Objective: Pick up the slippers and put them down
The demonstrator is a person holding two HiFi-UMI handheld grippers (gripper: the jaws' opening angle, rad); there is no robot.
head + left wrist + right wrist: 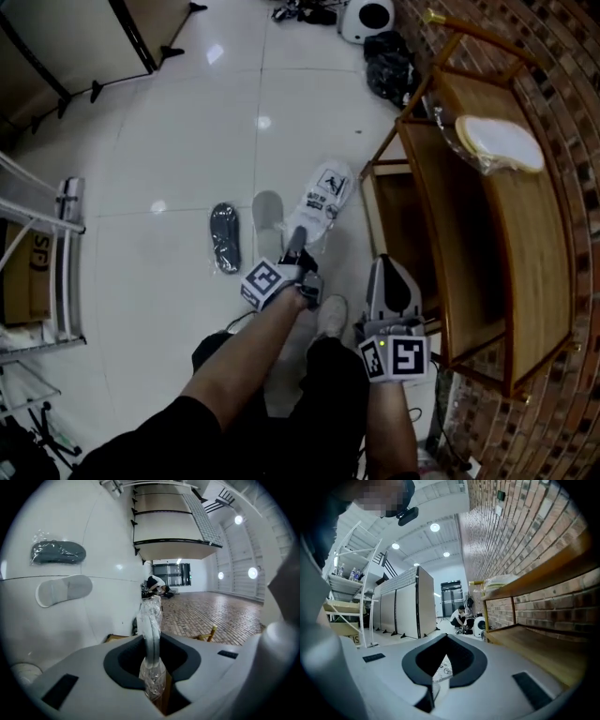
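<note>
**Jaws first:** the left gripper (151, 641) is squeezing its jaws nearly together on a white slipper (151, 616) sealed in clear plastic. The slipper is standing edge-on between the pads and poking out ahead of them. In the head view the same slipper (324, 195), its printed face up, is stretching out beyond the left gripper (298, 267) over the white tiled floor (169, 141). Whether it is touching the tiles cannot be told.

The right gripper (443, 646) is holding its jaws almost closed on a thin white printed strip (442, 670) sitting in the slit between them. What that strip belongs to cannot be made out. Seen from above, the right gripper (392, 281) is hovering just beside the lower corner of a wooden shelf unit (487, 244).

Two more slippers are lying side by side on the floor just left of the held one. One is a pale grey slipper (268, 214), the other a dark slipper (224, 236) in a plastic bag. The shelf unit is standing against a brick wall (562, 56) and carrying a bagged pale item (497, 141) on its top board. Far down the room, a person (459, 616) is crouching on the floor.
</note>
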